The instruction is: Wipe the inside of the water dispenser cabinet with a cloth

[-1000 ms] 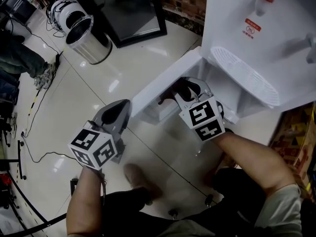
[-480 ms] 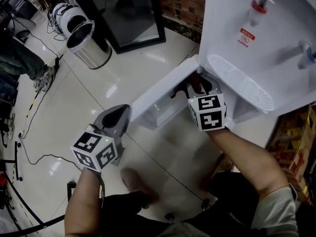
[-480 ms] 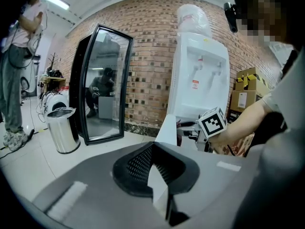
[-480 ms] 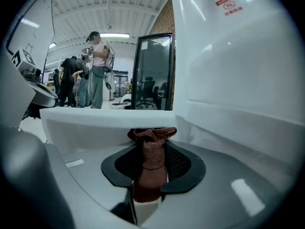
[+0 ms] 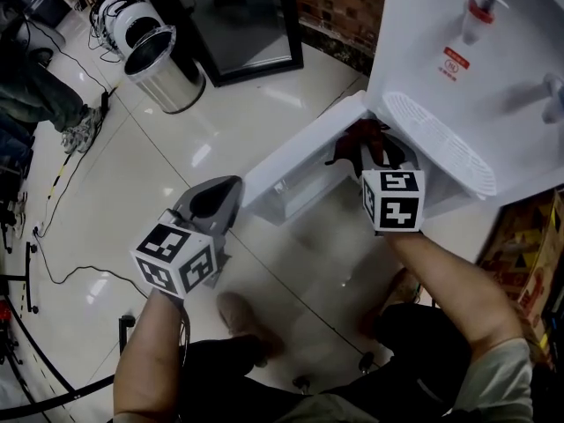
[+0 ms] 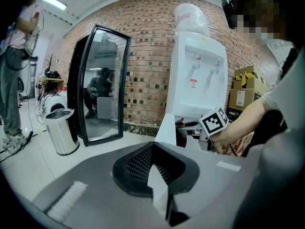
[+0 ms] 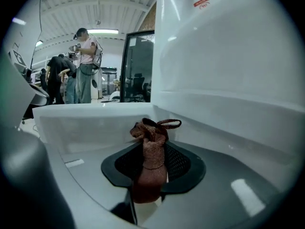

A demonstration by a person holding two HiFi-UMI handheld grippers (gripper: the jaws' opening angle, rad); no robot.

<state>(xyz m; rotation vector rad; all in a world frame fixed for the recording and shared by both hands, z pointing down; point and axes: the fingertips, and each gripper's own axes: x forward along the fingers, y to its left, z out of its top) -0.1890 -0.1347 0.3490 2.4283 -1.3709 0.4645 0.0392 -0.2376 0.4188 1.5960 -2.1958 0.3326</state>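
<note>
Floor tiles (image 5: 176, 130) below, cabinet (image 5: 291, 192) open ahead. Right gripper (image 7: 150, 185) has its jaws clamped on the cloth (image 7: 151, 147), bunched upright and poking inward. Left gripper (image 5: 220, 196), jaws closed and empty, sits farther out.

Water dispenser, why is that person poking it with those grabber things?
A person holds a gripper in each hand to clean the cabinet at the bottom of the dispenser. The right gripper is clamped on a reddish-brown cloth and reaches in past the open door. The left gripper is shut and empty, held off to the side above the floor.
</note>
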